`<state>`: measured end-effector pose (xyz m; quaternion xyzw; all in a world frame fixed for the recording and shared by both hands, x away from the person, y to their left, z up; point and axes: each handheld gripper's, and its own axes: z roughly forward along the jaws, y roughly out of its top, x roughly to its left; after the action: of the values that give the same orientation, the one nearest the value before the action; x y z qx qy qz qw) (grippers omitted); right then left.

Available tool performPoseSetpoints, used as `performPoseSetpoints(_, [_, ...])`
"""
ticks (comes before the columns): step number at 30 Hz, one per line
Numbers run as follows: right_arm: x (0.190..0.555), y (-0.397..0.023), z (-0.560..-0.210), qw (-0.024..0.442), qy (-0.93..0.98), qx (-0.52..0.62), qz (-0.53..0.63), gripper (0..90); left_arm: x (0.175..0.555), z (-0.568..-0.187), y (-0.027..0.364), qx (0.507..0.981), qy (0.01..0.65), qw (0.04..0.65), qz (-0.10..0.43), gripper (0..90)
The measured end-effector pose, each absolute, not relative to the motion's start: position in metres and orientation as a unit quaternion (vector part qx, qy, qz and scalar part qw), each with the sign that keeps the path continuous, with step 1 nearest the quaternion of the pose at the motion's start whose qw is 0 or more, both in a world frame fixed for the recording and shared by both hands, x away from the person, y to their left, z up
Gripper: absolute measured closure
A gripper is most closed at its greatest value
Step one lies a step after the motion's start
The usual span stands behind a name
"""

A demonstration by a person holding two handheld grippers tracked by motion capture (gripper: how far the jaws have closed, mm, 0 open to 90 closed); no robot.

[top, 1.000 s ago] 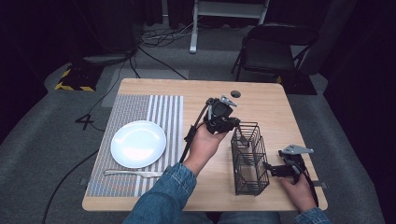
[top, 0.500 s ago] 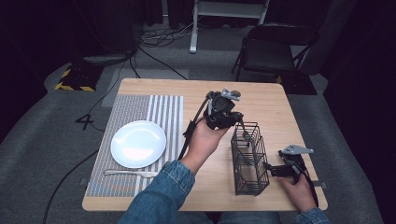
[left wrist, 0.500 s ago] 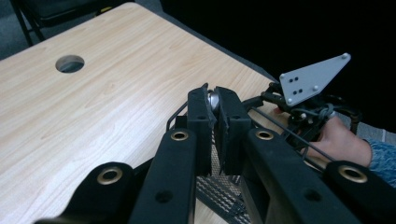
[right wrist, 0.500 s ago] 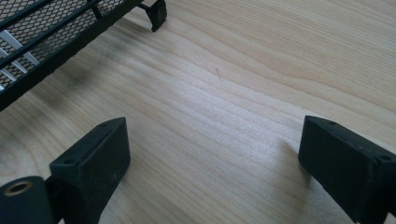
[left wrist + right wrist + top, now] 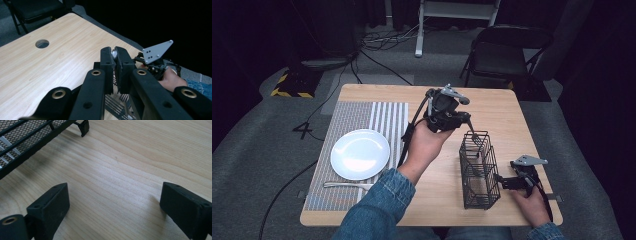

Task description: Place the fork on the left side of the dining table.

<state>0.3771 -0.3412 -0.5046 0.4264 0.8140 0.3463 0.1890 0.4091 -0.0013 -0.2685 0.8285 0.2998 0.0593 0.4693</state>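
1. Table (image 5: 362,97) of pale wood is carrying a striped placemat (image 5: 362,120) on its left part, with a white plate (image 5: 360,153) lying on the mat and a fork (image 5: 347,185) lying just in front of the plate.
2. Black wire caddy (image 5: 478,170) is standing upright on the right part of the table.
3. Left gripper (image 5: 460,121) is hovering above the caddy's far end, jaws clamped together on the end of a metal utensil (image 5: 115,53); the utensil's far end is poking down into the caddy's top.
4. Right gripper (image 5: 502,181) is resting low on the table just beside the caddy's right side, jaws spread wide with bare wood between them, gripping nothing.
5. Round hole (image 5: 42,43) is showing in the tabletop beyond the left gripper.
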Motion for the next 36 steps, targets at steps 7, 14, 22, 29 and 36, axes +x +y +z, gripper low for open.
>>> performPoseSetpoints(7, [0.377, -0.341, -0.505, 0.189, 0.814, 0.426, 0.346, 8.9, 0.406, -0.254, 0.016, 0.82, 0.302, 0.482, 0.068, 85.8])
performPoseSetpoints(14, [0.377, -0.341, -0.505, 0.19, 0.813, 0.428, 0.347, 9.0, 0.403, -0.248, 0.032, 0.814, 0.304, 0.491, 0.07, 85.8])
performPoseSetpoints(22, [0.377, -0.341, -0.505, 0.19, 0.813, 0.429, 0.346, 9.0, 0.401, -0.24, 0.066, 0.794, 0.324, 0.506, 0.091, 85.7])
performPoseSetpoints(29, [0.377, -0.34, -0.505, 0.19, 0.812, 0.43, 0.346, 9.1, 0.401, -0.243, 0.094, 0.777, 0.351, 0.513, 0.106, 85.7])
performPoseSetpoints(36, [0.377, -0.34, -0.505, 0.19, 0.812, 0.43, 0.346, 9.1, 0.406, -0.246, 0.124, 0.763, 0.382, 0.506, 0.126, 85.7])
